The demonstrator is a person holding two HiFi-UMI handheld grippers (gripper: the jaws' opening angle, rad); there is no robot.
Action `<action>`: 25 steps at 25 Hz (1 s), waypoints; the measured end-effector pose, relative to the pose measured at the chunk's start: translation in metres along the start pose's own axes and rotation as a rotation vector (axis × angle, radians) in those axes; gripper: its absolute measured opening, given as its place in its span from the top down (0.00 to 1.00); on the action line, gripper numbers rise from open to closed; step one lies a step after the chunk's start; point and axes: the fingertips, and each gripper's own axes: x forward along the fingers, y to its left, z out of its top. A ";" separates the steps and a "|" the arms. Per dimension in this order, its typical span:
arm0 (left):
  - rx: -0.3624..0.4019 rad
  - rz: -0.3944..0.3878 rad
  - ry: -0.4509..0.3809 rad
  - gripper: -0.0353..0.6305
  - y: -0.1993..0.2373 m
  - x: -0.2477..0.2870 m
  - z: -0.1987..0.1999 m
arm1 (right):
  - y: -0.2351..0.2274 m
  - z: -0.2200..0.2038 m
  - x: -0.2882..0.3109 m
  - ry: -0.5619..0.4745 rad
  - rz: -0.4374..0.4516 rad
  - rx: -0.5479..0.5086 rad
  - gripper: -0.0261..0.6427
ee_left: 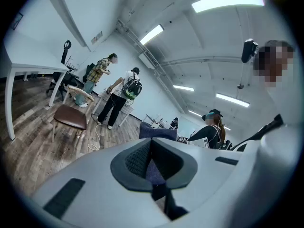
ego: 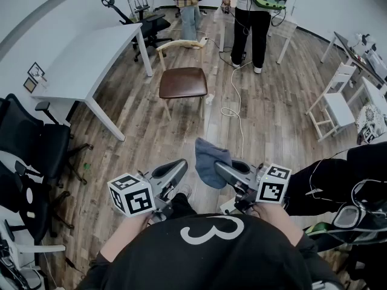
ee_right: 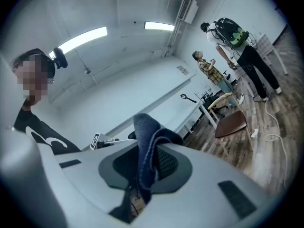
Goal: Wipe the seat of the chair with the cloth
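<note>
The wooden chair with a brown seat (ego: 182,82) stands out on the plank floor, well ahead of both grippers. It also shows as the chair (ee_left: 70,116) at the left of the left gripper view, and as the chair (ee_right: 231,123) at the right of the right gripper view. My right gripper (ego: 219,167) is shut on a blue-grey cloth (ego: 211,161), held up near my chest. The cloth (ee_right: 145,132) sticks up from between the right gripper's (ee_right: 145,175) jaws. My left gripper (ego: 181,164) is beside it, jaws together and empty. From the left gripper (ee_left: 153,167) the cloth (ee_left: 156,131) shows just beyond.
A white table (ego: 91,53) stands left of the chair, with black office chairs (ego: 36,156) nearer on the left. A white cable (ego: 233,110) snakes over the floor right of the chair. Two people (ego: 251,17) stand beyond it. A white chair (ego: 335,104) and another person (ego: 338,180) are on the right.
</note>
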 end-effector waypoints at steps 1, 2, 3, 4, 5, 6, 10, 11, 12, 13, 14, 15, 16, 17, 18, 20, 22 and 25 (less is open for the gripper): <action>0.000 0.003 0.001 0.93 -0.001 0.001 0.000 | 0.000 0.001 -0.001 -0.001 0.004 0.002 0.88; 0.000 0.005 0.003 0.93 -0.002 0.002 0.000 | 0.001 0.002 -0.001 -0.002 0.007 0.003 0.88; 0.000 0.007 0.005 0.93 -0.003 0.003 0.001 | 0.001 0.004 -0.002 -0.003 0.011 0.005 0.88; 0.000 0.008 0.008 0.93 -0.004 0.004 0.001 | 0.001 0.005 -0.003 -0.005 0.013 0.006 0.88; 0.002 0.010 0.012 0.93 -0.006 0.006 0.002 | 0.001 0.007 -0.004 -0.008 0.014 0.007 0.88; 0.005 0.011 0.016 0.93 -0.007 0.007 0.003 | 0.000 0.008 -0.004 -0.011 0.015 0.010 0.88; 0.023 0.027 0.030 0.93 -0.008 0.010 0.007 | -0.001 0.015 -0.005 -0.028 0.024 0.008 0.88; 0.025 0.033 0.033 0.93 -0.006 0.010 0.009 | -0.002 0.016 -0.005 -0.032 0.026 0.000 0.88; 0.025 0.040 0.035 0.93 -0.003 0.011 0.011 | -0.004 0.018 -0.004 -0.034 0.025 -0.008 0.88; 0.023 0.046 0.037 0.93 0.001 0.011 0.012 | -0.006 0.019 -0.002 -0.037 0.024 -0.013 0.88; 0.018 0.052 0.039 0.93 0.004 0.012 0.014 | -0.009 0.020 0.000 -0.042 0.021 -0.010 0.88; 0.013 0.056 0.041 0.93 0.008 0.013 0.015 | -0.013 0.022 0.002 -0.048 0.020 -0.003 0.88; 0.010 0.058 0.045 0.93 0.011 0.015 0.016 | -0.017 0.024 0.003 -0.056 0.018 0.007 0.88; 0.010 0.060 0.049 0.93 0.013 0.017 0.017 | -0.021 0.027 0.004 -0.066 0.016 0.015 0.88; 0.011 0.060 0.052 0.93 0.016 0.020 0.020 | -0.026 0.030 0.005 -0.076 0.013 0.021 0.88; 0.010 0.059 0.055 0.93 0.025 0.028 0.025 | -0.037 0.038 0.008 -0.094 0.003 0.028 0.88; 0.000 0.058 0.057 0.93 0.039 0.037 0.031 | -0.052 0.044 0.013 -0.106 -0.007 0.037 0.88; -0.013 0.052 0.061 0.93 0.067 0.052 0.039 | -0.079 0.047 0.027 -0.113 -0.022 0.054 0.88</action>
